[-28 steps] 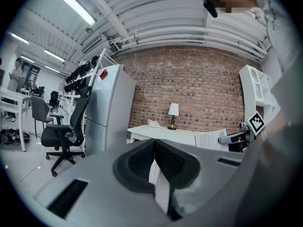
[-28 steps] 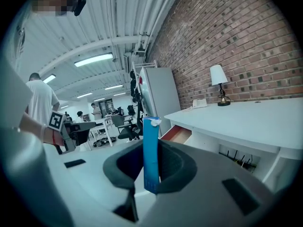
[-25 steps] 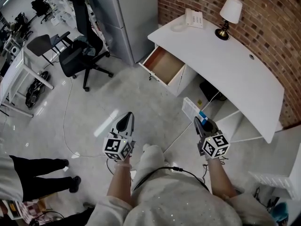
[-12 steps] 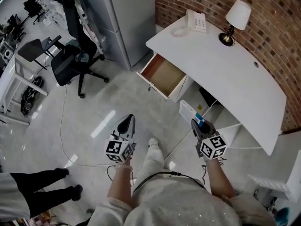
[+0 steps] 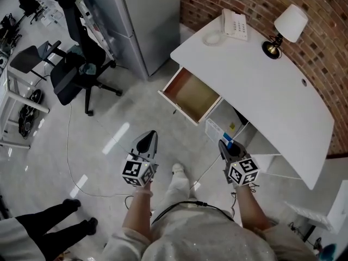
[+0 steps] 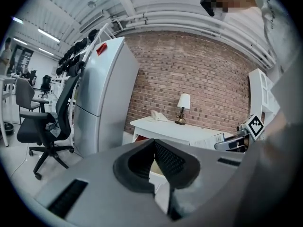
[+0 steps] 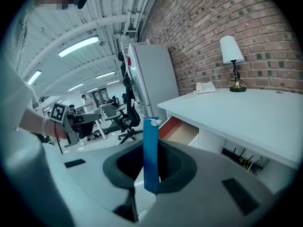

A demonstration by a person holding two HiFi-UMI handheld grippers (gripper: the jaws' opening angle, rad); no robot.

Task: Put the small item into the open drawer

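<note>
Your right gripper [image 5: 225, 146] is clamped on the slim blue item [image 7: 151, 155], held upright, and the open drawer [image 5: 193, 94] at the desk's [image 5: 261, 83] left end lies almost straight ahead of it.

place: office | white desk [image 5: 261, 75] | swivel chair [image 5: 76, 72] | telephone [image 5: 235, 23]

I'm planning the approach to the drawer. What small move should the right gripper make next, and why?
Probably carry the right gripper forward toward the open drawer. Its jaws are already clamped on the small blue item, while the drawer, which looks empty, lies well ahead of it under the desk.
</note>
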